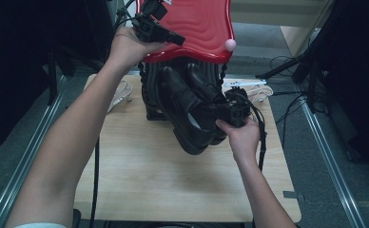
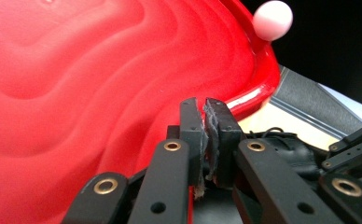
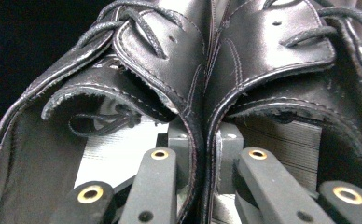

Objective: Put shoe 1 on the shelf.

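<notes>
The lid (image 1: pixel 199 28) is held up at twelve o'clock, behind and above the pair of shoes (image 1: pixel 192 107). The shoes are kept side by side over the table (image 1: pixel 140 175), before the basket (image 1: pixel 149 95). Cables (image 1: pixel 261 92) are seen at two o'clock.

Looks like a lab or test room set up for recording, not a home. A small light-wood table (image 1: pixel 173 180) stands alone on grey carpet (image 1: pixel 315 161), with metal rails (image 1: pixel 330 156) running along the floor on both sides. Black stand legs (image 1: pixel 287 66) and loose cables (image 1: pixel 292 102) sit on the floor at right. Dark curtains or panels, hard to tell which, close in left (image 1: pixel 16 71) and right (image 1: pixel 358 71). A pale partition (image 1: pixel 277 12) sits at the back.
</notes>
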Motion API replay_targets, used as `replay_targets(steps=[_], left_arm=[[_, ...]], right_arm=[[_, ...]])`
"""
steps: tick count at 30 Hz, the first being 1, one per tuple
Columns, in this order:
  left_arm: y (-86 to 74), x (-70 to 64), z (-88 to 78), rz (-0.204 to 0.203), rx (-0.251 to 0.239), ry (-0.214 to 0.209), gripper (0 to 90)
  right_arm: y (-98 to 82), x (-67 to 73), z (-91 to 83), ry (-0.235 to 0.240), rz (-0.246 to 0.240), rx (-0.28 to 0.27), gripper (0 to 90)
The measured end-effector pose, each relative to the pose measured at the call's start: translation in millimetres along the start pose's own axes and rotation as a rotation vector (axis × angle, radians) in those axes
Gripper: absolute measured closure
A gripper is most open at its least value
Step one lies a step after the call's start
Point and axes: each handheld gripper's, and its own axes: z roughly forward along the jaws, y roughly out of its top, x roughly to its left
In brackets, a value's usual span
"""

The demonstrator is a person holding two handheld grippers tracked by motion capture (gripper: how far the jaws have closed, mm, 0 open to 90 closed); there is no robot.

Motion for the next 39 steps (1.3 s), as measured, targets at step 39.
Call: replay_targets(steps=[39], left_arm=[[-3.0, 8.3, 18.3, -0.003, -0.013, 0.031, 90.0]], right_arm=[[39.7, 8.4, 100.9, -0.375, 0.081, -0.188, 82.1]])
